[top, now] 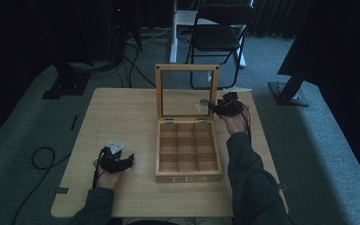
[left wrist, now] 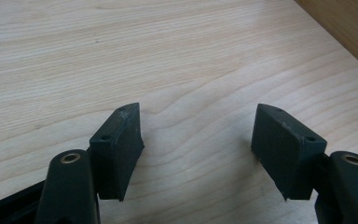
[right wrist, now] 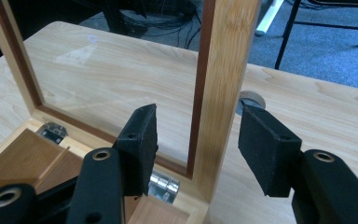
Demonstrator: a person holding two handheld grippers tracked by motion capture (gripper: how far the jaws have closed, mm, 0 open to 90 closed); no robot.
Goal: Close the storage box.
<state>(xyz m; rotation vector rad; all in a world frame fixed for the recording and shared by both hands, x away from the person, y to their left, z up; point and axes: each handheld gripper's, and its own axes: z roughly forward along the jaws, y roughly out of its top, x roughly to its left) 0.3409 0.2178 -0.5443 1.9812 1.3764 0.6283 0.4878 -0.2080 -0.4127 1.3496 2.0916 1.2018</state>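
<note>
- A wooden tea box [top: 189, 154] sits on the table [top: 122, 112], a little right of the middle, its front wall with the word TEA facing the person.
- The box's long axis runs from the person's side toward the far edge; inside, dividers split it into a grid of small compartments.
- Its lid [top: 187, 91] is a wooden frame around a clear pane, hinged at the box's far edge and standing upright, open side toward the person.
- In the right gripper view the lid's right side rail [right wrist: 223, 93] rises nearly vertical between the two jaws; metal hinges [right wrist: 51, 131] show at its foot.
- The right gripper [top: 218, 108] is at the lid's right edge, low down near the hinge line. Its jaws straddle that rail with a gap visible on both sides, so the pads do not press on it.
- A small round grey disc [right wrist: 251, 100] lies on the table just behind the rail.
- The left gripper [top: 124, 161] rests at the table's near left, well apart from the box, pointing toward it. Its jaws are spread wide with only bare tabletop between them.
</note>
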